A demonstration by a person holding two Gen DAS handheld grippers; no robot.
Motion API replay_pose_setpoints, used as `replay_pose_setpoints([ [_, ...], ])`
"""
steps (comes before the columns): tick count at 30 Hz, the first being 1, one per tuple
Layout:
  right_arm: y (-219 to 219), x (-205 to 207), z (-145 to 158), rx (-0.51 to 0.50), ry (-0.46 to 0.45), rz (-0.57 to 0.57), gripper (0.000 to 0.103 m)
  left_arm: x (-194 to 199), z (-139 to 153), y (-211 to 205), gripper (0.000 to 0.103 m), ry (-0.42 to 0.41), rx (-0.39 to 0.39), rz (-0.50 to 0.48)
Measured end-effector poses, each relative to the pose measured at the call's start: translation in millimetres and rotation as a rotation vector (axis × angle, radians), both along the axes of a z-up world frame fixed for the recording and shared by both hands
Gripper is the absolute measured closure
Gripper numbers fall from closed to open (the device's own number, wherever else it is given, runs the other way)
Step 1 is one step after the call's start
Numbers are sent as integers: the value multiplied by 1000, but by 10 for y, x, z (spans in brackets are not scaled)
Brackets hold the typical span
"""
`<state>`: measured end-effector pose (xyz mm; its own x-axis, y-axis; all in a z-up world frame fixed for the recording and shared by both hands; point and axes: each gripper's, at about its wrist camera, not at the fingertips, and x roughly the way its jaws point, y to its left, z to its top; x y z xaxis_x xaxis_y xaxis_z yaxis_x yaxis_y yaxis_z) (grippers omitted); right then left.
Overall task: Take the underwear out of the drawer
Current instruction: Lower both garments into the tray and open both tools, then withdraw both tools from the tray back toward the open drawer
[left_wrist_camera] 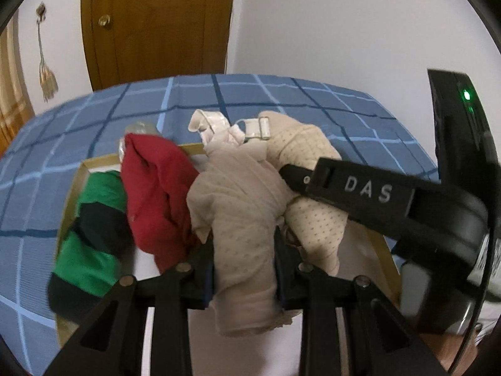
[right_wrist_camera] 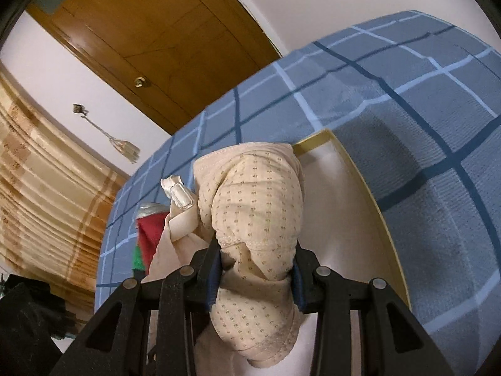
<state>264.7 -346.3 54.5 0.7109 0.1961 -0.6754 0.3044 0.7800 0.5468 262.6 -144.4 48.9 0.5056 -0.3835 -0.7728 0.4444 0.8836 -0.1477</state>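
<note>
White walls close the room behind, with a brown wooden door (left_wrist_camera: 156,28) and its brass knob (left_wrist_camera: 104,20) at the back, a tassel (left_wrist_camera: 47,75) hanging from a wall hook to the door's left, and a beige striped curtain (right_wrist_camera: 40,194) further left in the right wrist view. Below them spreads the bed (left_wrist_camera: 281,100), covered in blue cloth crossed by light and dark blue lines. On the bed lies the drawer (right_wrist_camera: 360,169), a shallow tray with a pale yellow rim and white floor, its far edge toward the door. At the drawer's left side sits a green and dark striped garment (left_wrist_camera: 90,235), touching a red garment (left_wrist_camera: 156,194) just beside it, and something clear and shiny shows at the red one's far end. The beige underwear (left_wrist_camera: 241,219), a dotted bra with white strap hardware at its far end, is held over the drawer's middle and right part. The left gripper (left_wrist_camera: 244,269) has its fingers drawn narrow, pinching a bunched beige fold, while the right gripper (right_wrist_camera: 256,275) has its fingers clamped on a fuller, padded cup of the same piece. In the left wrist view the right gripper's black finger crosses over the bra from the right.
</note>
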Motion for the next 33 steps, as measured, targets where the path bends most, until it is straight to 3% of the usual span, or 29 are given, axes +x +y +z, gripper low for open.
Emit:
replay_pose_setpoints([
  [8,-3,168,-204,-22,59,-2,63,143,-111,-100,63,-3,15,44],
  [10,11,208,-204,-40,64,14,61,137,-110,-156,51,-10,33,37],
  [12,15,243,-197,-45,76,22,59,130,-97,-197,45,-14,49,30],
  [17,-128,194,-210,69,64,33,49,21,42,-135,29,-26,43,25],
  [19,-165,98,-161,109,43,27,48,-41,101,-104,8,-52,56,41],
  [20,-167,39,-109,109,25,20,43,-80,138,-81,4,-71,64,48],
  [23,-167,-135,13,91,-17,14,36,-192,244,16,3,-111,57,69],
  [27,-119,-363,146,53,-57,27,36,-343,361,163,3,-91,8,64],
  [33,33,-803,301,-16,-113,114,36,-688,447,336,3,-130,29,39],
])
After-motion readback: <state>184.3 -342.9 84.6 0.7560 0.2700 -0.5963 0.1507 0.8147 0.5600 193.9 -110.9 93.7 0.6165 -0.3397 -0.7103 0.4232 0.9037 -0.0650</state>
